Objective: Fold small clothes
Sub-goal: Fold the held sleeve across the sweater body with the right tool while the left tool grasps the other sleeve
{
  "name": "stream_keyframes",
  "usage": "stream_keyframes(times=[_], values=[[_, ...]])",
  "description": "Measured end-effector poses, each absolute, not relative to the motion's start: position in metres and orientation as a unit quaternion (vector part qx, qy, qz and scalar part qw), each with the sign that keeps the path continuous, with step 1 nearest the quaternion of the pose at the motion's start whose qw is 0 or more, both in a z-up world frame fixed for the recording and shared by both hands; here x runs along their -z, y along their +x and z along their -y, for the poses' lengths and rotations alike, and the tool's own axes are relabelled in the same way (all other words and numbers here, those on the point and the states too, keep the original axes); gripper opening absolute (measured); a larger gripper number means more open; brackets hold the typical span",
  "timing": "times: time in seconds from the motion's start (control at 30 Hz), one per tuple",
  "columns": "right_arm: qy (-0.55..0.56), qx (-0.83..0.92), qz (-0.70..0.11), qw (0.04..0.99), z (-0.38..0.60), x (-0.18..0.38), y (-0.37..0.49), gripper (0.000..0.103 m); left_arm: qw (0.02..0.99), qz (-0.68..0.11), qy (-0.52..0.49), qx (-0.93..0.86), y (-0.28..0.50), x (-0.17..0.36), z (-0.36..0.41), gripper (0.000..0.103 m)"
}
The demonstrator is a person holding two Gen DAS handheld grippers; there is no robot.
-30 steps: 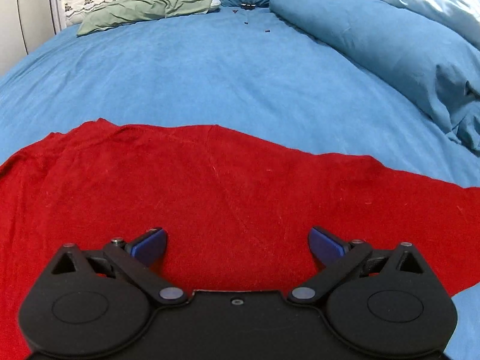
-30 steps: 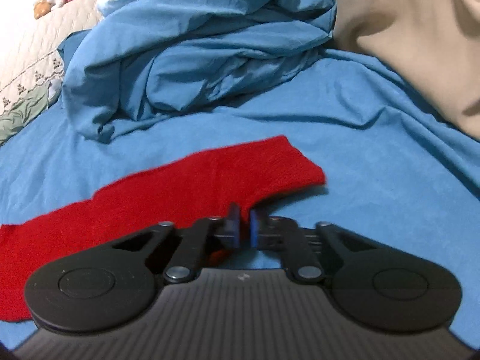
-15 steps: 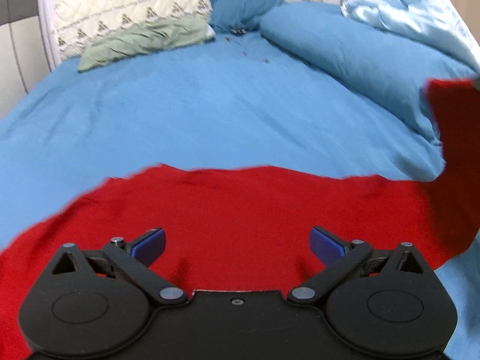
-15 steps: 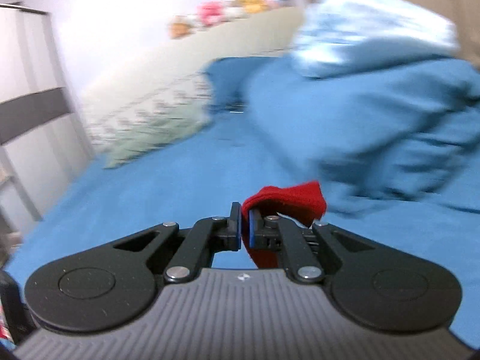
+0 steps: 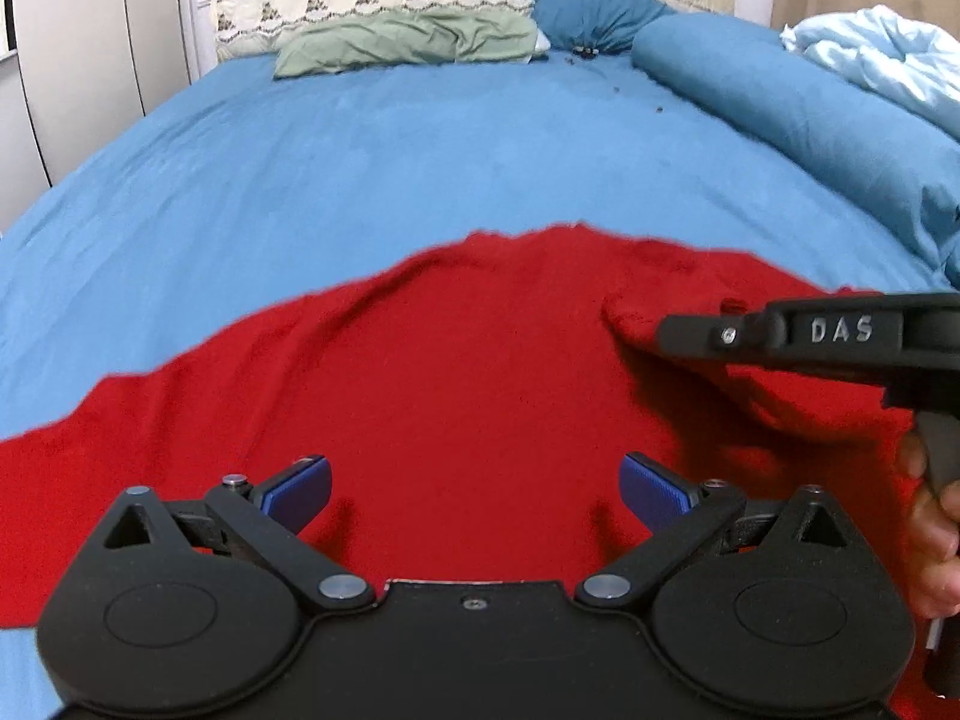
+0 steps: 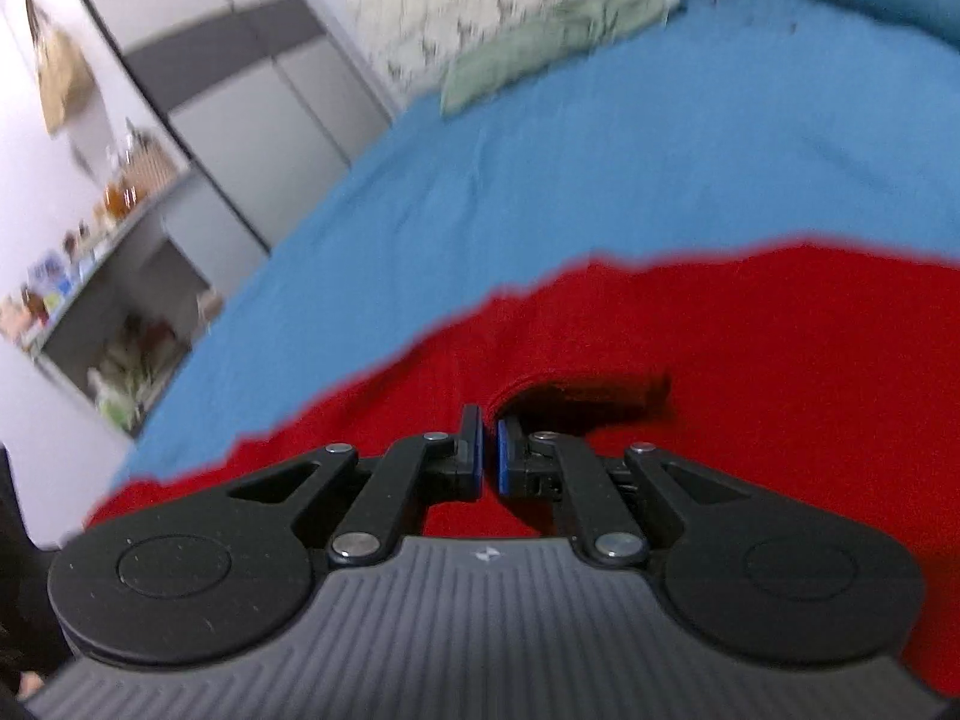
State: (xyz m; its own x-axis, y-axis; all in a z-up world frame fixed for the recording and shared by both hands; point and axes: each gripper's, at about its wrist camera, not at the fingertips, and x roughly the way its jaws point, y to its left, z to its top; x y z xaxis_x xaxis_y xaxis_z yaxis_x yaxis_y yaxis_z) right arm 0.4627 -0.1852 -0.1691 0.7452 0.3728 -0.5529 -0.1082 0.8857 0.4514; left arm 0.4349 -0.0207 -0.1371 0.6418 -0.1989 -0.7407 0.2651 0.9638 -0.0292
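Observation:
A red knitted garment (image 5: pixel 468 372) lies spread on the blue bed sheet (image 5: pixel 420 168). My left gripper (image 5: pixel 474 489) is open and empty, hovering low over the garment's near part. My right gripper (image 6: pixel 489 456) is shut on the garment's red sleeve (image 6: pixel 522 387) and holds it folded over the garment's body. The right gripper also shows in the left wrist view (image 5: pixel 666 333), reaching in from the right over the garment, with red cloth bunched at its tip.
A rolled blue duvet (image 5: pixel 810 120) and a pale blue blanket (image 5: pixel 882 54) lie along the right side. A green pillow (image 5: pixel 408 39) and a blue pillow (image 5: pixel 588 3) sit at the headboard. Wardrobe doors and shelves (image 6: pixel 120 228) stand left of the bed.
My right gripper has lifted the sleeve off the sheet and carried it leftward over the garment's body. My left gripper stayed open over the garment.

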Motion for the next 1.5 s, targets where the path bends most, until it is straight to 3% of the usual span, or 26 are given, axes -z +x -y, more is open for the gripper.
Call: stream_keyframes(times=[0.07,0.13,0.2,0.27,0.37,0.67,0.7,0.77,0.8,1.1,1.27,1.5], values=[[0.2,-0.141,-0.34,0.908,0.184,0.176,0.463,0.025,0.905,-0.402,0.046,0.132,0.433,0.14,0.022,0.103],[0.207,-0.151,-0.346,0.902,0.192,0.173,0.459,0.037,0.906,-0.396,0.047,0.144,0.43,0.14,0.023,0.103],[0.2,-0.152,-0.337,0.907,0.204,0.158,0.451,0.081,0.907,-0.386,0.047,0.16,0.428,0.137,0.031,0.103],[0.182,-0.131,-0.301,0.927,0.224,0.14,0.435,0.088,0.909,-0.375,0.048,0.175,0.429,0.131,0.046,0.103],[0.169,-0.1,-0.283,0.939,0.261,0.121,0.413,0.088,0.911,-0.359,0.061,0.196,0.436,0.125,0.076,0.1],[0.144,-0.015,-0.315,0.938,0.34,0.138,0.353,0.088,0.896,-0.37,0.137,0.204,0.464,0.153,0.136,0.053],[0.143,-0.007,-0.319,0.937,0.345,0.143,0.349,0.088,0.897,-0.367,0.136,0.203,0.462,0.154,0.135,0.043],[0.148,0.004,-0.33,0.932,0.357,0.153,0.343,0.088,0.899,-0.363,0.139,0.201,0.464,0.154,0.136,0.012],[0.148,0.01,-0.335,0.931,0.362,0.158,0.34,0.088,0.901,-0.362,0.141,0.196,0.464,0.152,0.136,0.007],[0.077,0.021,-0.355,0.931,0.339,0.182,0.348,0.088,0.953,-0.283,0.058,0.095,0.461,0.1,0.059,0.006],[0.039,0.019,-0.36,0.932,0.313,0.188,0.364,0.088,0.946,-0.318,0.011,0.055,0.462,0.124,0.0,0.006],[-0.009,0.056,-0.367,0.929,0.298,0.194,0.383,0.086,0.936,-0.342,-0.056,0.057,0.458,0.151,-0.024,0.006]])
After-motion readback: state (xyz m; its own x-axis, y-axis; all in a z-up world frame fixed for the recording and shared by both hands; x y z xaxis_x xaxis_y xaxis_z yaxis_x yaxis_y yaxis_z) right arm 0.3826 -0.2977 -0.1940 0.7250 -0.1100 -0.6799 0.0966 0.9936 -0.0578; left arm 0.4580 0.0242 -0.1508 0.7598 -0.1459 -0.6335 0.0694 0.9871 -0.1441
